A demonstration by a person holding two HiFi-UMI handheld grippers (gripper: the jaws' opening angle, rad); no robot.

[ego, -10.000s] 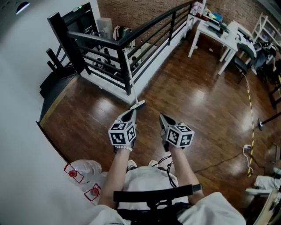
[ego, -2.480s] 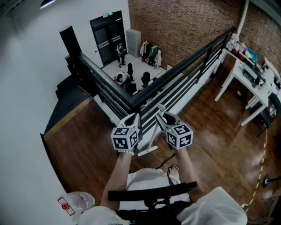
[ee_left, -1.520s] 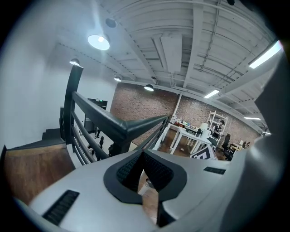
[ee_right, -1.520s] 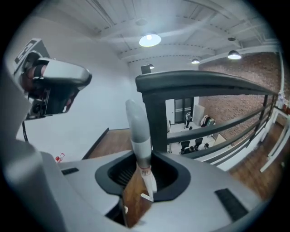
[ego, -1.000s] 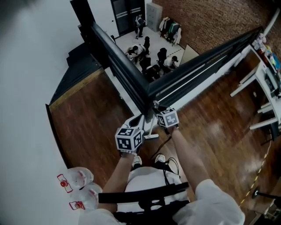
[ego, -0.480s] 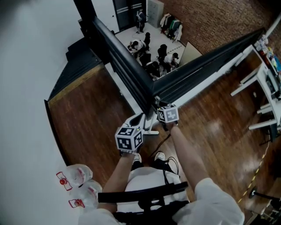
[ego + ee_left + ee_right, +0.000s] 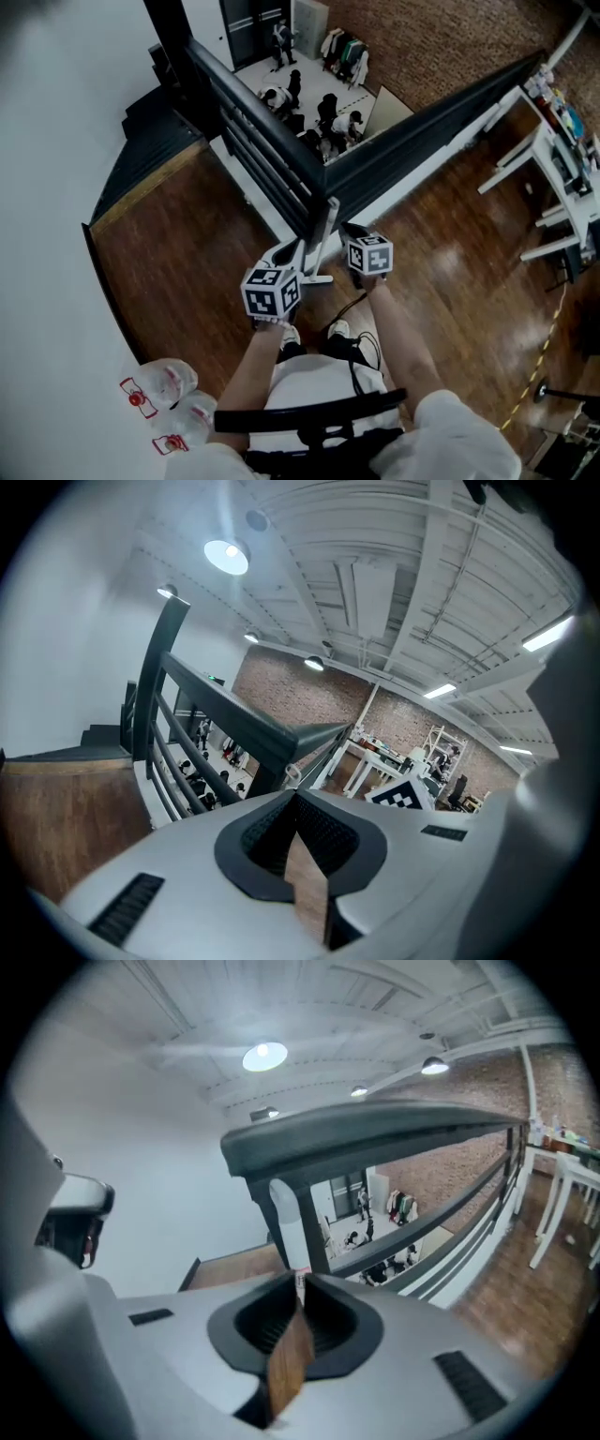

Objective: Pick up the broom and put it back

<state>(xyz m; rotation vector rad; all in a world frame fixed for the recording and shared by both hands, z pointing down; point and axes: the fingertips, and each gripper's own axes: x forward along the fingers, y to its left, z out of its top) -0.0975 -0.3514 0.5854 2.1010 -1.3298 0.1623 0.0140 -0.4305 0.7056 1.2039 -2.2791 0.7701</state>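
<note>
The broom point(image 7: 323, 232) stands leaning on the corner post of the black railing point(image 7: 272, 150), with its pale handle up and its head point(image 7: 314, 277) on the wood floor. In the right gripper view the handle point(image 7: 286, 1218) rises against the post just beyond my jaw tips. My right gripper point(image 7: 349, 230) sits right of the handle. Its jaws have just been closing, with nothing between them. My left gripper point(image 7: 292, 249) hovers left of the broom head, shut and empty point(image 7: 293, 792).
Beyond the railing point(image 7: 375, 1133) is a drop to a lower floor with people point(image 7: 309, 103). Stairs point(image 7: 150, 141) descend at the left. Two water bottles point(image 7: 164, 394) lie by the wall. A cable point(image 7: 354, 305) runs near my feet. White tables point(image 7: 553, 169) stand at the right.
My right gripper has pulled back from the railing corner to the right of the broom handle. The broom stays propped on the post. The left gripper has barely shifted.
</note>
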